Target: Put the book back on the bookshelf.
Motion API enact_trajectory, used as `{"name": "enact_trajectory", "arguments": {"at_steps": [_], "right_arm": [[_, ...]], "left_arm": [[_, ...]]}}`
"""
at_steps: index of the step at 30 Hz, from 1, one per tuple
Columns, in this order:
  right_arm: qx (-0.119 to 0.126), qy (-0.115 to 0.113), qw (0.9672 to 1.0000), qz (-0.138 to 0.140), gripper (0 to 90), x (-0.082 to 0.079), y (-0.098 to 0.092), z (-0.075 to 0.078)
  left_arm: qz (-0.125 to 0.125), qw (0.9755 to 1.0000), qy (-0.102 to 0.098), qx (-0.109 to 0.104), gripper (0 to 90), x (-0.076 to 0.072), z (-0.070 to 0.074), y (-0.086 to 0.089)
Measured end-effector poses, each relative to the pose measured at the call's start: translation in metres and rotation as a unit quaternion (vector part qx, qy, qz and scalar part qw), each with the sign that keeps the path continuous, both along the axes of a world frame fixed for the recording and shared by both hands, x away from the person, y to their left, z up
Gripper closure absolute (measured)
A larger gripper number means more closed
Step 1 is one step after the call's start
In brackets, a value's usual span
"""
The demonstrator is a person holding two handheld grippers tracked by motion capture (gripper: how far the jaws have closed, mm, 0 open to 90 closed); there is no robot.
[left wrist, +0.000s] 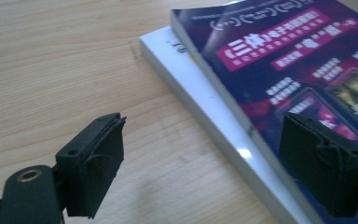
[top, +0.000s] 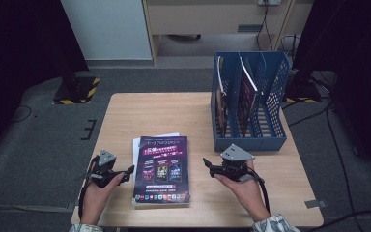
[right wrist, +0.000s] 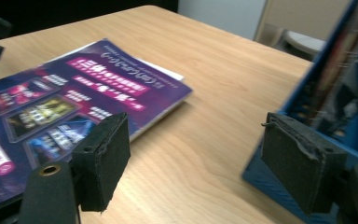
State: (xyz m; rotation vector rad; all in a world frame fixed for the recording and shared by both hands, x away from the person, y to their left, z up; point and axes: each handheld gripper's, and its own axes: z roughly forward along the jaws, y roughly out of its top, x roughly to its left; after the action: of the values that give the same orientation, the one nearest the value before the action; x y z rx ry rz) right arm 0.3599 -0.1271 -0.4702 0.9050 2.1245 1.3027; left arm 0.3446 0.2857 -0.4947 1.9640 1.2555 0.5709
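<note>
Magazine with the purple cover (top: 162,168) lies flat on the worktop (top: 125,121), near its front edge, stacked on a white booklet (left wrist: 193,88) whose edge shows along the left side and far end. I judge the magazine light, thin and floppy: lifted by one corner it will likely sag, and the glossy cover may slip between the pads. I would take hold at the long edges, one claw to each side, near mid-length, pinching cover and pages together and leaving the white booklet behind. Its long axis runs from the front edge of the worktop toward the far side, nearly parallel to the slots of the blue file rack (top: 270,96), which stands at the far right with other magazines upright in it. The title end points away from me. The left claw (top: 121,173) sits just beside the magazine's left edge, jaws apart with nothing between them; one pad (left wrist: 324,163) overlaps the cover in the left gripper view. The right claw (top: 210,166) is near the right edge, likewise agape and empty.
</note>
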Motion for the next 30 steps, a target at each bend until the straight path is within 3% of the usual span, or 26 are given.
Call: {"name": "enact_trajectory", "arguments": {"at_steps": [5, 12, 18, 20, 25, 30], "right_arm": [[0.000, 0.016, 0.9996, 0.024, 29.3, -0.001, 0.013, -0.004], [-0.016, 0.035, 0.9975, 0.060, 41.2, 0.002, 0.032, -0.013], [-0.026, 0.050, 0.9952, 0.080, 43.9, 0.004, 0.047, -0.022], [-0.029, 0.057, 0.9941, 0.088, 42.8, 0.005, 0.053, -0.025], [-0.031, 0.088, 0.9884, 0.120, 30.4, 0.009, 0.067, -0.034], [-0.020, 0.109, 0.9852, 0.131, 22.6, 0.012, 0.070, -0.038]], "left_arm": [[-0.021, 0.9997, -0.002, -0.007, 18.3, 0.005, -0.001, -0.012], [-0.040, 0.9992, 0.000, 0.001, 27.9, 0.006, -0.003, -0.025], [-0.057, 0.9984, 0.006, 0.008, 33.4, 0.009, -0.007, -0.034], [-0.059, 0.9982, 0.009, 0.007, 33.8, 0.010, -0.009, -0.036], [-0.060, 0.9979, 0.021, 0.012, 30.3, 0.014, -0.015, -0.037], [-0.055, 0.9978, 0.030, -0.022, 28.7, 0.018, -0.019, -0.034]]}}
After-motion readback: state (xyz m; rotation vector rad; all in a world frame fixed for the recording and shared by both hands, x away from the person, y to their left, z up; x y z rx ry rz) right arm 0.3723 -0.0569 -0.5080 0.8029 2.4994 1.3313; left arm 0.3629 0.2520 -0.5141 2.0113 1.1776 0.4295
